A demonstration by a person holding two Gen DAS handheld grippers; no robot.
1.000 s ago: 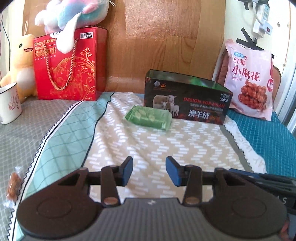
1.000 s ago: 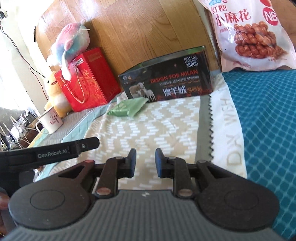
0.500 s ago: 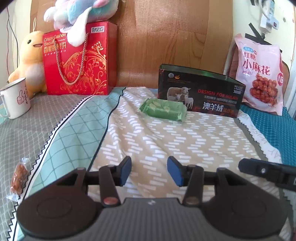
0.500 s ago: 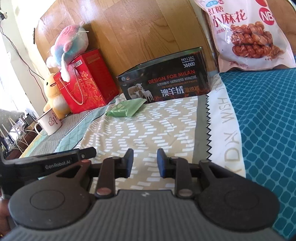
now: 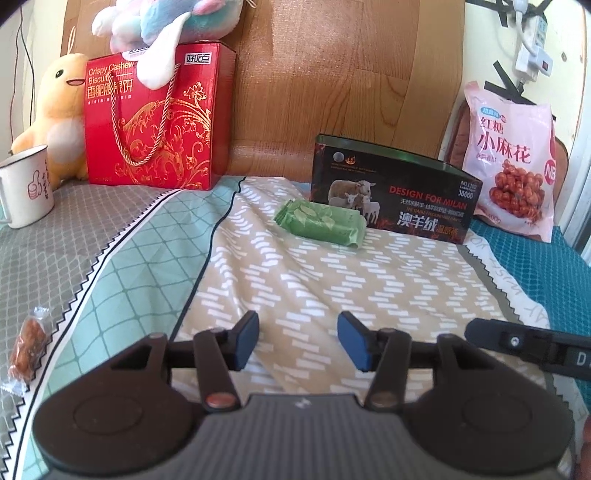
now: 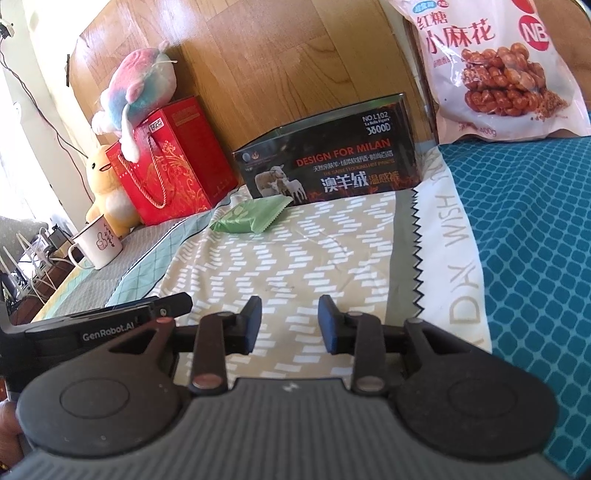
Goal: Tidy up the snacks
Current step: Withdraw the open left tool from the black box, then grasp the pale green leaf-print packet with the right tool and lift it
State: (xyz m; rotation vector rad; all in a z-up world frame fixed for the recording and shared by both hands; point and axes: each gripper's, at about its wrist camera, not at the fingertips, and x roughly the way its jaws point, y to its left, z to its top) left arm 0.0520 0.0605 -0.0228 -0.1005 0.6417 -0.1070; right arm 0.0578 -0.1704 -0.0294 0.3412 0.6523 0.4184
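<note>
A bed [image 5: 303, 280] covered in a patchwork sheet of grey, mint-check, beige-dash and teal panels fills both views, with a wooden headboard [image 5: 332, 74] behind it. Against the headboard on the left stands a red Crispy Cashew Biscuit gift box [image 5: 155, 122] with a gold rope handle; a pastel plush toy [image 5: 166, 22] lies on top of it and a yellow plush duck [image 5: 55, 110] sits just beside it. Propped at the far right is a pink bag of fried dough twists [image 5: 513, 166]. Between them, a dark box printed DESIGN FOR MILAN [image 5: 391, 192] stands on the beige panel, and a green snack packet [image 5: 321, 221] lies flat just in front of its left end. A white enamel mug [image 5: 26, 184] sits on the grey panel at far left. A small clear-wrapped brown snack [image 5: 27, 347] lies on the grey panel near the left edge. The left gripper [image 5: 297, 341] hangs over the beige panel, its jaws having just been opening, apart with nothing between them. The right gripper [image 6: 290, 325] likewise, jaws just opened wider and empty
</note>
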